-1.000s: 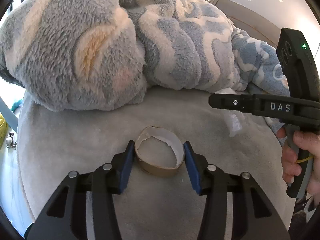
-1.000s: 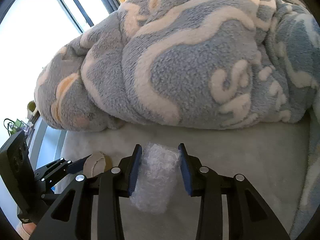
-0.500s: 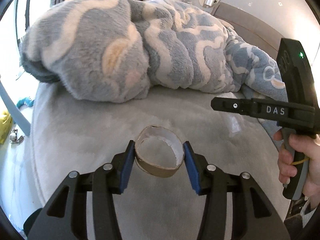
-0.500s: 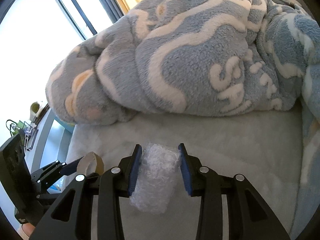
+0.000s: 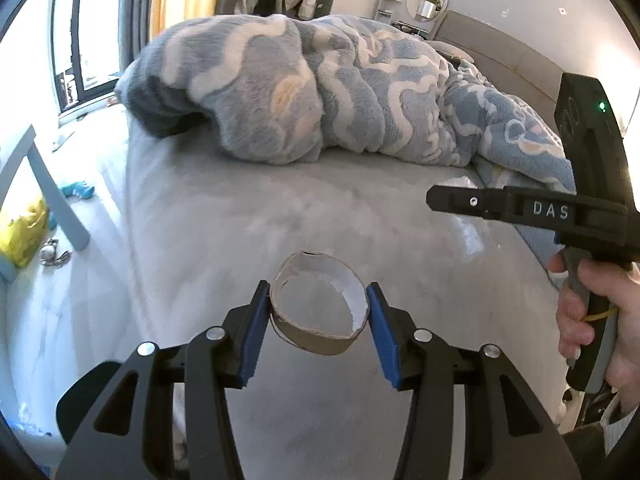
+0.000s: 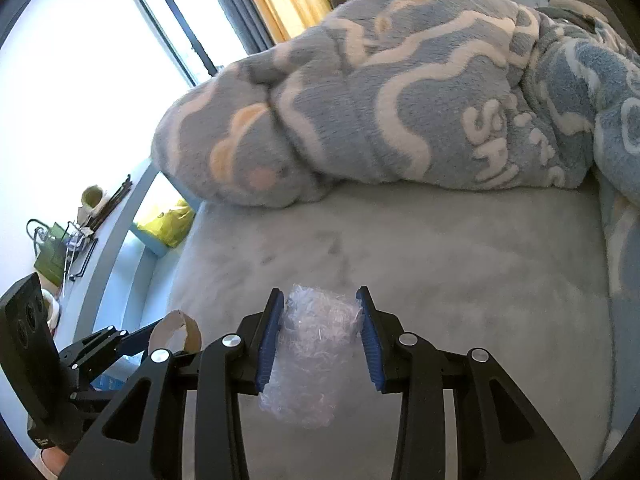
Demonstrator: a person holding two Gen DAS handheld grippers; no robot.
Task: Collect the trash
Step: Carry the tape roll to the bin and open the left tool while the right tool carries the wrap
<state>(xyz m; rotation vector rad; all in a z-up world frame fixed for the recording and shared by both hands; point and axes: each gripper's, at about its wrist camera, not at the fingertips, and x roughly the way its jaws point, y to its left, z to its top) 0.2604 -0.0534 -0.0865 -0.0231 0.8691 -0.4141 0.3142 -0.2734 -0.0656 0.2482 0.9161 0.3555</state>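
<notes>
A short brown cardboard ring (image 5: 320, 312) with a torn white inner edge hangs above the grey bed, pinched by its sides in my left gripper (image 5: 318, 308), which is shut on it. In the right wrist view a wad of clear bubble wrap (image 6: 316, 344) sits between the blue pads of my right gripper (image 6: 319, 328), shut on it, with the wrap drooping below the fingers. That view also shows the cardboard ring (image 6: 176, 334) and the left gripper at lower left. The right gripper's black body (image 5: 576, 216) and a hand (image 5: 600, 320) stand at the right of the left wrist view.
A bulky blue and cream fleece blanket (image 5: 320, 92) is heaped across the far half of the grey bed (image 5: 240, 220). A yellow bag (image 5: 20, 232) and small items lie on the floor at the left. A grey headboard (image 5: 500, 48) lines the far wall.
Both grippers have drawn back and risen from the blanket, each keeping its load. The blanket looks smaller and farther, and more of the bed, floor and window shows.
</notes>
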